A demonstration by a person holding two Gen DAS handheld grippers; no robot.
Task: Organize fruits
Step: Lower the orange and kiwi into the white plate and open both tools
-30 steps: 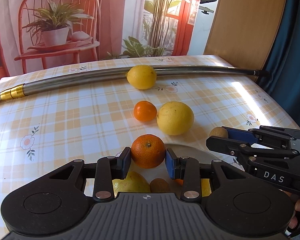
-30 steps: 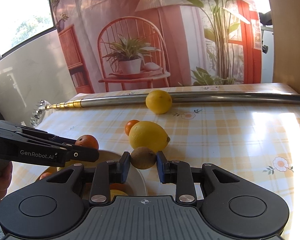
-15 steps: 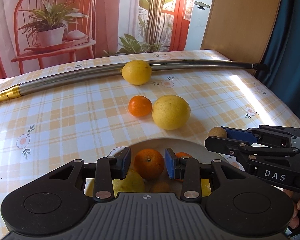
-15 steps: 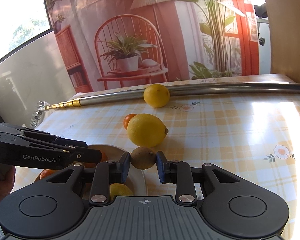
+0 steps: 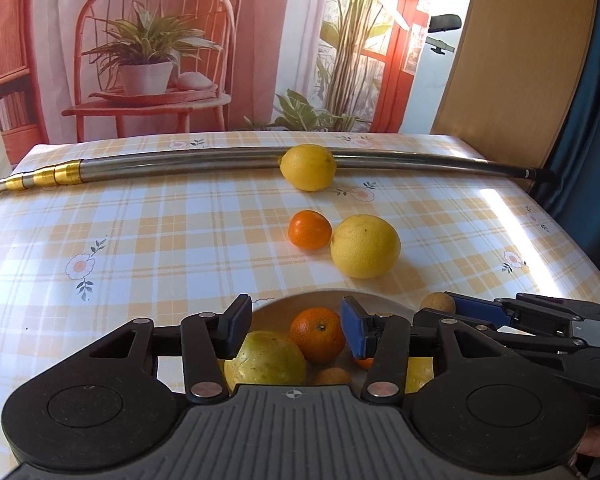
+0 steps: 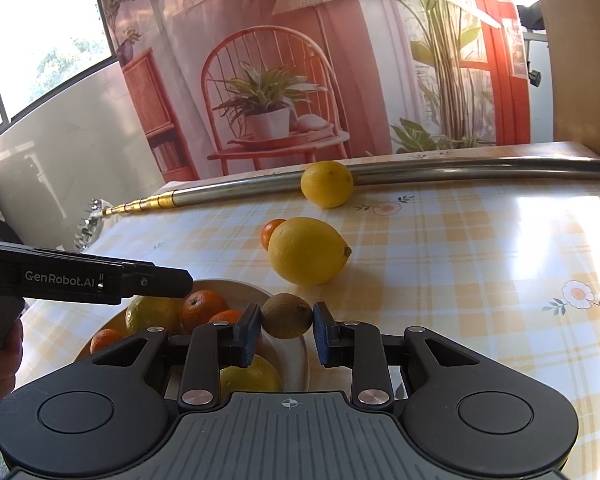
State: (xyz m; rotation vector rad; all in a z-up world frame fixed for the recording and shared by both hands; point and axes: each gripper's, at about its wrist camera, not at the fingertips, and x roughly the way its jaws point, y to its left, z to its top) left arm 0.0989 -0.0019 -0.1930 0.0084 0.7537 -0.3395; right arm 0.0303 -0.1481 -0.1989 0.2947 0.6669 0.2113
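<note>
— Any lettering you can read from there?

— Only one line I trust: at the middle left of my right wrist view, "GenRobot.AI" in white on the side of the left gripper (image 6: 172, 280).

— Nothing else?

— Small marks follow that name, perhaps a logo; too fine for me to read.

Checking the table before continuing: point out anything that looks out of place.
A long metal pole lies across the far side of the fruit table, a lemon resting against it. Nothing spilled or damaged.
</note>
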